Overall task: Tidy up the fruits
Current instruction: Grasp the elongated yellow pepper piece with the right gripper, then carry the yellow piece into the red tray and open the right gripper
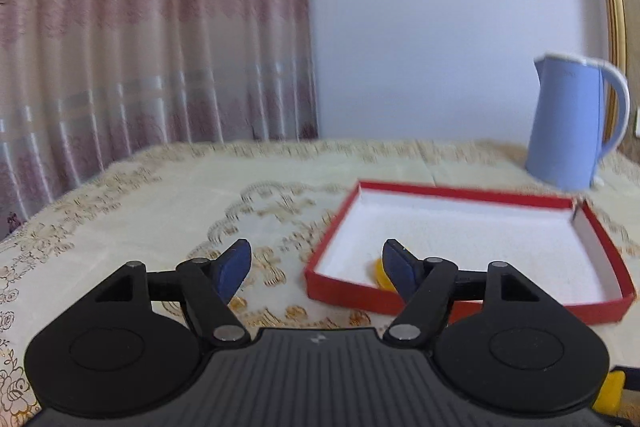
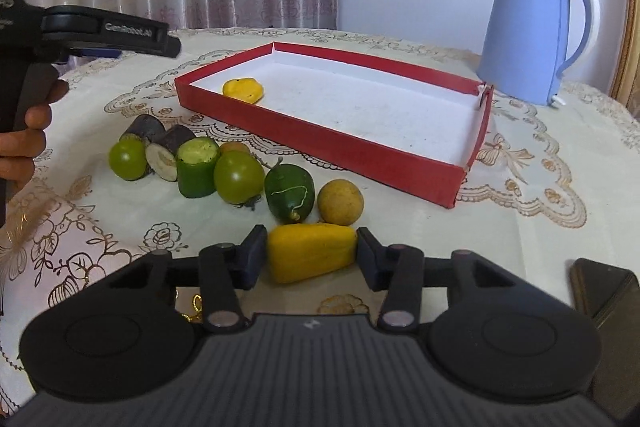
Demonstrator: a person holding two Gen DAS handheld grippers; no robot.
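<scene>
Because the red box [image 2: 336,143] is the collecting spot, one yellow fruit [image 2: 243,89] already lies in its near-left corner, w/ the rest of the white floor bare. Left gripper [image 1: 316,267] hangs beside that corner, jaws spread, nothing between them, so prob. done w/ that piece. Right gripper [image 2: 311,255] has its jaws pinching the long yellow fruit [image 2: 312,253] endwise, low over the tabletop [image 2: 520,227]. Remaining pile sits betw. gripper & box: round yellow fruit [image 2: 341,202], dark green fruit [image 2: 289,191], green tomatoes [image 2: 239,177], green cylinder piece [image 2: 198,167], dark cane pieces [image 2: 160,139]. Blue kettle [image 2: 540,31] stands behind the box, no part in this.
</scene>
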